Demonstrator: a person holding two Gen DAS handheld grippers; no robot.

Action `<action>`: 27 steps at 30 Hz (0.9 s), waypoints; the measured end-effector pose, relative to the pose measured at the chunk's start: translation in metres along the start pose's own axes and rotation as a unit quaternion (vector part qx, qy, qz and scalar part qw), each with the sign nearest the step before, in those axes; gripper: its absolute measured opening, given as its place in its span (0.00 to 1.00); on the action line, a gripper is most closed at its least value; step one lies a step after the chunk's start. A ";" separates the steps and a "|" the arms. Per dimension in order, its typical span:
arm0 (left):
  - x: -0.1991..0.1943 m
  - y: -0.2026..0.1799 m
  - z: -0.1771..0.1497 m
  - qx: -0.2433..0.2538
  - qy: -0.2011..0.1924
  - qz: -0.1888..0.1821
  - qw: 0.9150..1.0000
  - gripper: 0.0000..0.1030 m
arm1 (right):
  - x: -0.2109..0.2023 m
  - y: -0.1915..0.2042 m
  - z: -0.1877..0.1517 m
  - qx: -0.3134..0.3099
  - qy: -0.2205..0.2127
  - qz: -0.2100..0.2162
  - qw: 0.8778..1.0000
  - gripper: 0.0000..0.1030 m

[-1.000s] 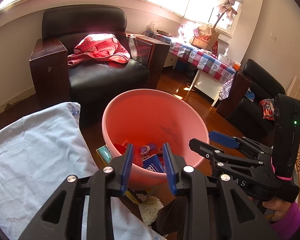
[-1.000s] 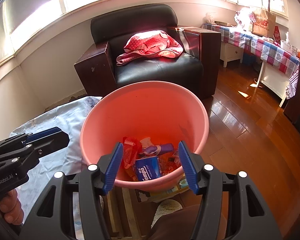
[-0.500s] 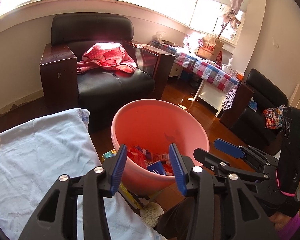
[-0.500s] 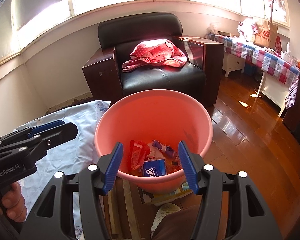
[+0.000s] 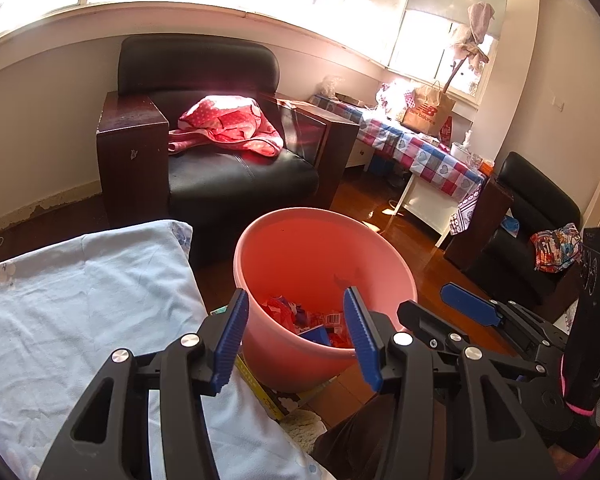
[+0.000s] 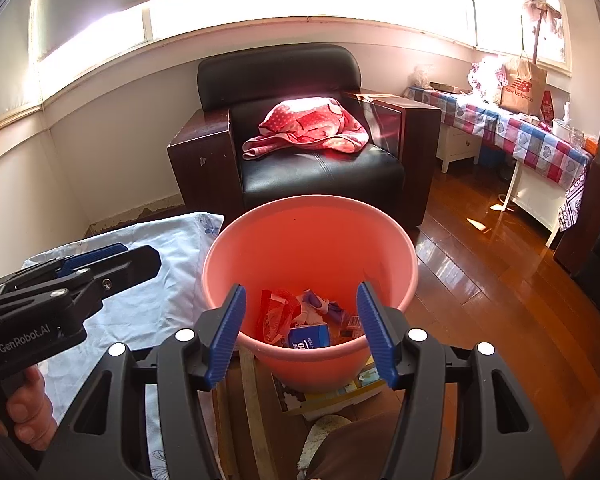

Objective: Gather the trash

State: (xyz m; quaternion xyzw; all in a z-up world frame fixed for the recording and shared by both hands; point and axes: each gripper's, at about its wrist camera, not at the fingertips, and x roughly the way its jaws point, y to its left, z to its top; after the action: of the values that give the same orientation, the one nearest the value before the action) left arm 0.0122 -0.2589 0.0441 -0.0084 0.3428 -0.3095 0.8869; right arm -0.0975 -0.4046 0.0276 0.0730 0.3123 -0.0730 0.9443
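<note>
A pink plastic bucket (image 5: pixel 324 248) (image 6: pixel 308 240) stands on the floor just ahead of both grippers. Red wrappers (image 6: pixel 274 312) and a blue tissue pack (image 6: pixel 309 336) lie at its bottom among other trash. My left gripper (image 5: pixel 296 332) hovers above the bucket's near rim, its jaws opening, with nothing between them. My right gripper (image 6: pixel 300 332) is held open and empty over the same rim. Each gripper also shows in the other's view: the right gripper (image 5: pixel 440 308) at the right, the left gripper (image 6: pixel 136 254) at the left with a hand under it.
A light blue sheet (image 5: pixel 80 312) covers the surface left of the bucket. Behind stands a black armchair (image 5: pixel 236 176) with a red cloth (image 5: pixel 224 124). A checked-cloth table (image 5: pixel 420 152) and a second dark chair (image 5: pixel 540 216) line the right. Flat boxes (image 6: pixel 332 396) lie under the bucket.
Both grippers have drawn back and up from the bucket, which now looks smaller and farther. The left jaws have spread wider. The right jaws kept their gap.
</note>
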 end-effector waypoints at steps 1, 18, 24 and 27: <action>-0.002 0.001 0.000 0.002 -0.003 0.004 1.000 0.47 | -0.001 0.001 -0.001 -0.002 -0.002 -0.001 1.000 0.61; -0.024 0.003 -0.005 -0.006 -0.029 0.025 0.999 0.47 | -0.014 0.018 -0.004 -0.018 -0.021 -0.018 0.999 0.70; -0.028 0.007 -0.006 -0.011 -0.031 0.030 0.999 0.47 | -0.015 0.023 -0.004 -0.018 -0.024 -0.025 0.999 0.70; -0.028 0.009 -0.006 -0.012 -0.032 0.034 0.999 0.47 | -0.016 0.025 -0.004 -0.019 -0.026 -0.030 0.999 0.70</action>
State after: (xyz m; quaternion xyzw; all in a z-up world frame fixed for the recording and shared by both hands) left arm -0.0029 -0.2351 0.0551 -0.0179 0.3178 -0.2748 0.9073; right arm -0.1075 -0.3776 0.0361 0.0437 0.2914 -0.0976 0.9506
